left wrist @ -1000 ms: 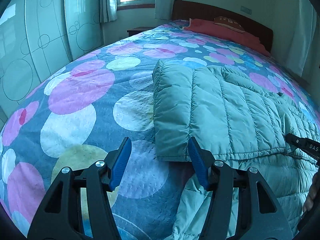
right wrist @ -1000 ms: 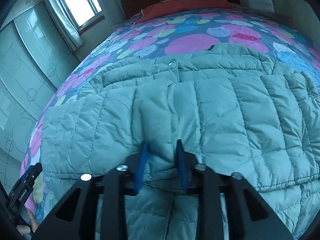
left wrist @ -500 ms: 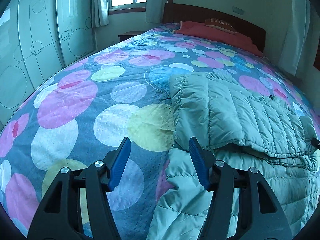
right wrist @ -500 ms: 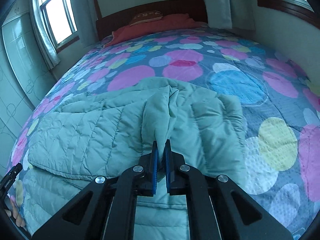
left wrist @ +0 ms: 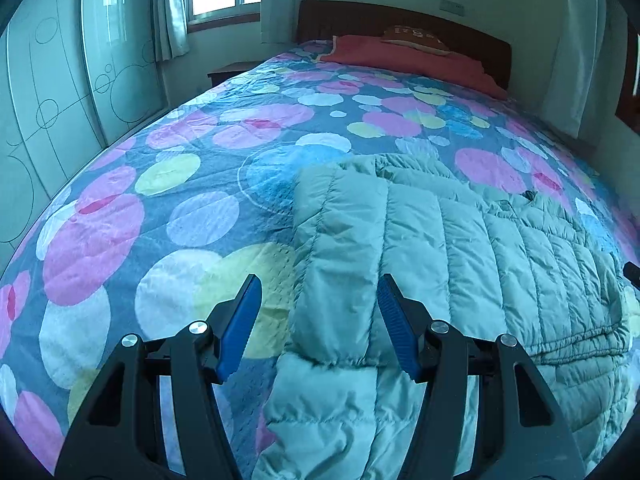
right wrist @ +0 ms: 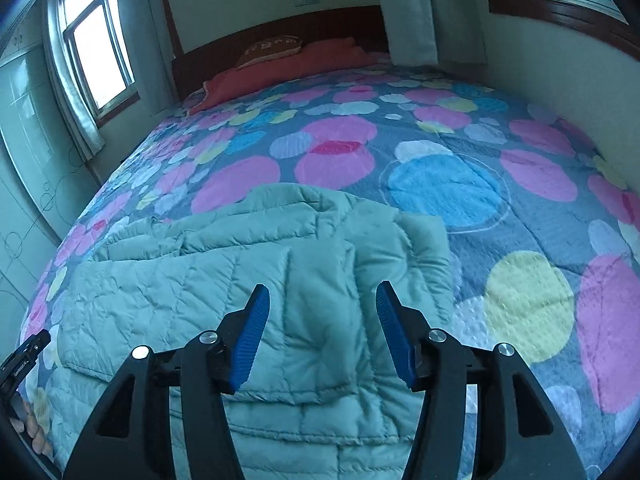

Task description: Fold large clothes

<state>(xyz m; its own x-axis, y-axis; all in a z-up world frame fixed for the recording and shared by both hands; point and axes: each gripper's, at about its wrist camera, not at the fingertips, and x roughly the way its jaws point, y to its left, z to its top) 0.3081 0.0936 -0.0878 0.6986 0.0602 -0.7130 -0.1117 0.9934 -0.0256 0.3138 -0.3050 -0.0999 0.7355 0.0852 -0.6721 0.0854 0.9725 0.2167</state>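
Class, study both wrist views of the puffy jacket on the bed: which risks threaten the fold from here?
1. The right gripper is opening, so the folded sleeve it hangs over may puff up and slide off the jacket.
2. The left gripper holds nothing, so that side's fold could spring open.

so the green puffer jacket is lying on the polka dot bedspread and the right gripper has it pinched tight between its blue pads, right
Not quite. The green puffer jacket does lie on the polka dot bedspread, but the right gripper has no pinch on it. The right wrist view shows its blue pads apart and opening, with the jacket lying loose on the bed beyond them.
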